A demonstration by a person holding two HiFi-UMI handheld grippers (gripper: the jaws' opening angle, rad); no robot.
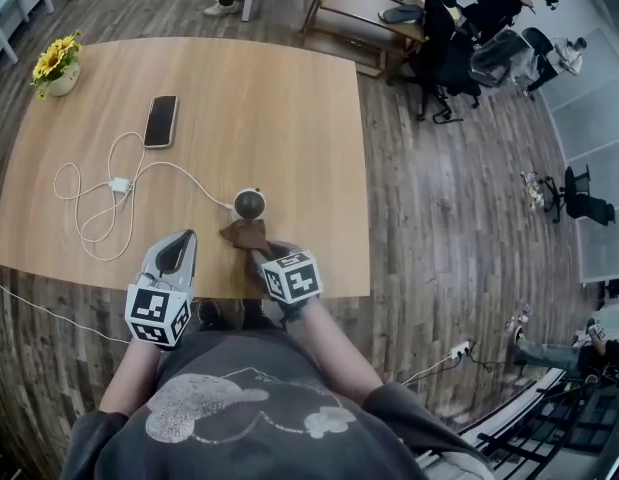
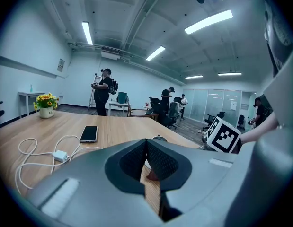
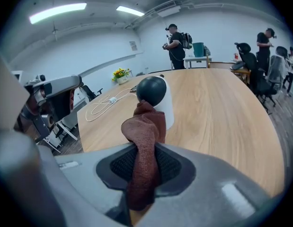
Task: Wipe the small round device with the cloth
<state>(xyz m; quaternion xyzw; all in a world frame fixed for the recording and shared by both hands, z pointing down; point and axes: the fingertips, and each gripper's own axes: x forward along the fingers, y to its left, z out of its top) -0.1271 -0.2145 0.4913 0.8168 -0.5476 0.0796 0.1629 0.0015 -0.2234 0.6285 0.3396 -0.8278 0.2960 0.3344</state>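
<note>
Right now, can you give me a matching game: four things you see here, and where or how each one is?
1 cloth
2 phone
3 flowers
4 left gripper

A shut, empty
B far corner of table
C clamped in right gripper
D flat beside white cable

Pairs: 1-C, 2-D, 3-B, 4-A

Person in dark grey T-shirt (image 1: pixel 259 398) with pale print, left gripper (image 1: pixel 187 236) and right gripper (image 1: pixel 254 251) smooth grey shells, each bearing a white cube (image 1: pixel 291 276) of black square markers.
</note>
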